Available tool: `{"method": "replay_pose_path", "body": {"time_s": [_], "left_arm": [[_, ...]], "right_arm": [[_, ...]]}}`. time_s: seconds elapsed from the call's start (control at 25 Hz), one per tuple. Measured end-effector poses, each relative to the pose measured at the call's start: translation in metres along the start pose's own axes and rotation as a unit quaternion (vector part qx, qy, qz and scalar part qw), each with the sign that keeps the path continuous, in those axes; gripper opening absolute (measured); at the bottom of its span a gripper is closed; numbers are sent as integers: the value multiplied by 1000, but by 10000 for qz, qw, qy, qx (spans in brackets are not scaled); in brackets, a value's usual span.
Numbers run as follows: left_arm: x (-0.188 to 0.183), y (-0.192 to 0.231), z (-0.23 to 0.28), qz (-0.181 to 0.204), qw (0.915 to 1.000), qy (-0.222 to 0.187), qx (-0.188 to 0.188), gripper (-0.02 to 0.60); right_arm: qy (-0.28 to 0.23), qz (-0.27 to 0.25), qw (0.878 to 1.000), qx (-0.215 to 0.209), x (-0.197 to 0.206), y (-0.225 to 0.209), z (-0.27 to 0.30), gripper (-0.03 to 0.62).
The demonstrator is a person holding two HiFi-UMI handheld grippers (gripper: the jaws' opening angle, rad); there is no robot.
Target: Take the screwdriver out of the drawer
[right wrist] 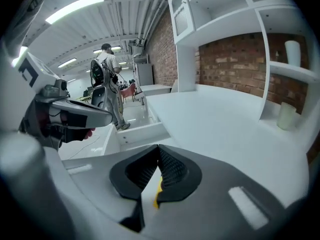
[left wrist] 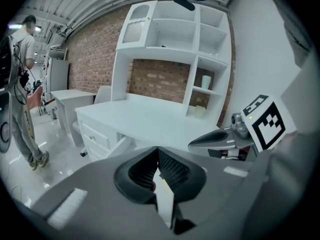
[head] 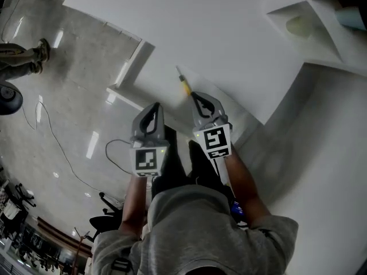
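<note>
Over the front edge of the broad white flat-topped desk (head: 218, 33), both tools hover side by side, and neither has anything in it. The right gripper (head: 196, 98), a grey two-jaw tool with black ribbed pads, has its jaws pressed together on nothing. A streak of yellow (right wrist: 159, 186) in the slot behind its tips looks like the handle seen past them, not something clamped. The left gripper (head: 153, 109), its twin, is likewise clenched empty, probably because it has no job here: the shallow white drawer (head: 129, 63) already stands pulled out from the desk's front. The slim screwdriver with a yellow handle and thin metal shaft (head: 184, 86) appears to lie in that drawer, close under the desk's edge. It is just ahead of the right tool's tips and nearly in line with them. That alignment suggests the right hand is set to take it lengthwise by the handle, but its jaws must part first.
</note>
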State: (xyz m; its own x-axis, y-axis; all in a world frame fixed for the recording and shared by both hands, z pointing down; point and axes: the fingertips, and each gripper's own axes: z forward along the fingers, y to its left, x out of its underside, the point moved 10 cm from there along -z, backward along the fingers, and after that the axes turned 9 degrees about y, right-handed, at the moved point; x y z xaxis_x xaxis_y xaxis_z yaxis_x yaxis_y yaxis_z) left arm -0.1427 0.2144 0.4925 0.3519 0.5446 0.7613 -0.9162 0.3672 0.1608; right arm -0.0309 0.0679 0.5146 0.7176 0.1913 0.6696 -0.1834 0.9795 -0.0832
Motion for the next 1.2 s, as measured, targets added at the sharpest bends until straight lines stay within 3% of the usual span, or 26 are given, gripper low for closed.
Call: {"method": "replay_pose_path", "body": {"time_s": [0.56,0.88,1.2], "left_arm": [[34,27,56,-160,9986,478,160,12],[44,32,60,-263,9975,626,212,12],[42,37,66,-319,9969,665,264,12]], "right_arm": [[887,199,9958,-110,39,-14,90,8],[1535,409,9871,-208,62,-15,129,123],[2024,540,9777,-158,74,-16,150,133]]}}
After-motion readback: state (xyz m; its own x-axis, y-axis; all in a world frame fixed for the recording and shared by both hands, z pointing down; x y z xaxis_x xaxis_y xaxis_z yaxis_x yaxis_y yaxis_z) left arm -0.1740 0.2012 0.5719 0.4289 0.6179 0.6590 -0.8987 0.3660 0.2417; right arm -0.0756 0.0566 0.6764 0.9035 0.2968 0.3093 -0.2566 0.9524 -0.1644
